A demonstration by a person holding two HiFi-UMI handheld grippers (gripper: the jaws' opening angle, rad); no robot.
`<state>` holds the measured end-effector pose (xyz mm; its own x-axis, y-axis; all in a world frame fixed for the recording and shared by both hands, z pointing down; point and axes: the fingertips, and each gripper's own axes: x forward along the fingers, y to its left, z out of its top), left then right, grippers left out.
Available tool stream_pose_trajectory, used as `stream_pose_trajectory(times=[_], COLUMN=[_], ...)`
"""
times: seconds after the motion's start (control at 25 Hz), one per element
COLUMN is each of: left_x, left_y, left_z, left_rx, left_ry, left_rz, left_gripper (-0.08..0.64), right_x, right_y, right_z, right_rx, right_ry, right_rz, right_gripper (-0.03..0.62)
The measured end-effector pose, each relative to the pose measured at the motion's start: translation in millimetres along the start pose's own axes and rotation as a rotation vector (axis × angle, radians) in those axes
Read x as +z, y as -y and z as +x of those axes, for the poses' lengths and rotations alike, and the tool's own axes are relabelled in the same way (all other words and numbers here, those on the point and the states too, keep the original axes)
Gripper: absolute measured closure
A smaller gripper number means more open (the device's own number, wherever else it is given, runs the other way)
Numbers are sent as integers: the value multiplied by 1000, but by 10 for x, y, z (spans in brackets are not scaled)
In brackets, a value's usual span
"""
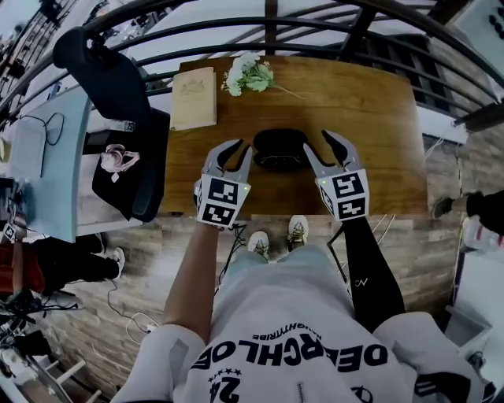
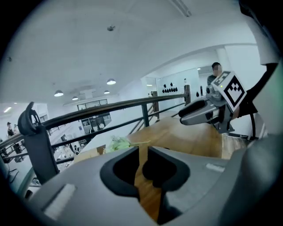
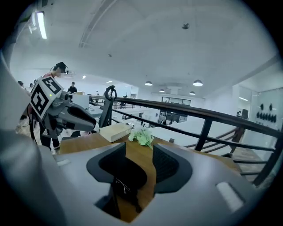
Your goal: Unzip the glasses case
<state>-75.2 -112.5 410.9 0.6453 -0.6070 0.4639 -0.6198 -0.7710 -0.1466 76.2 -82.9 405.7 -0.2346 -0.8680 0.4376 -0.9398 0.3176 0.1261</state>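
The black oval glasses case [image 1: 279,149] lies on the wooden table [image 1: 370,118], between my two grippers. My left gripper [image 1: 235,155] hovers at the case's left end and my right gripper [image 1: 324,150] at its right end, both lifted above the tabletop. In the left gripper view the left gripper [image 2: 142,154] is open, with only bare wood showing through the gap. The right gripper [image 3: 139,159] stands open too; a dark shape with a thin pale thread shows low in its gap, and I cannot tell whether it touches the pads.
A tan book [image 1: 193,97] and a bunch of white-green flowers [image 1: 250,76] lie at the table's far edge. A dark railing [image 1: 315,24] runs behind. A black chair [image 1: 118,110] stands to the left. The person's feet [image 1: 276,236] are at the near edge.
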Motion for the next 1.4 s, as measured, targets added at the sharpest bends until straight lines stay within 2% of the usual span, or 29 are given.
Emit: stream_pose_trajectory(times=[0.32, 0.56, 0.76, 0.96, 1.12, 1.24, 1.4], left_x=[735, 1084, 1185, 1179, 1200, 1219, 1258], left_y=[-399, -461, -383, -272, -256, -268, -298], left_z=[-490, -774, -871, -876, -879, -910, -944], left_rx=[65, 71, 52, 20, 23, 31, 49], left_ry=[218, 323, 357, 345, 354, 372, 384], left_rz=[33, 41, 38, 61, 64, 55, 44], left_gripper=[472, 465, 465, 465, 481, 533, 557], right_x=[418, 677, 718, 692, 663, 664, 719], right_y=[-115, -150, -134, -147, -181, -215, -255], right_z=[-351, -633, -794, -860, -863, -874, -892], right_rx=[-132, -194, -231, -243, -235, -240, -228], right_ry=[121, 182, 198, 197, 184, 177, 180], right_rz=[85, 87, 89, 96, 90, 76, 53], right_gripper=[365, 362, 364, 376, 470, 563, 563])
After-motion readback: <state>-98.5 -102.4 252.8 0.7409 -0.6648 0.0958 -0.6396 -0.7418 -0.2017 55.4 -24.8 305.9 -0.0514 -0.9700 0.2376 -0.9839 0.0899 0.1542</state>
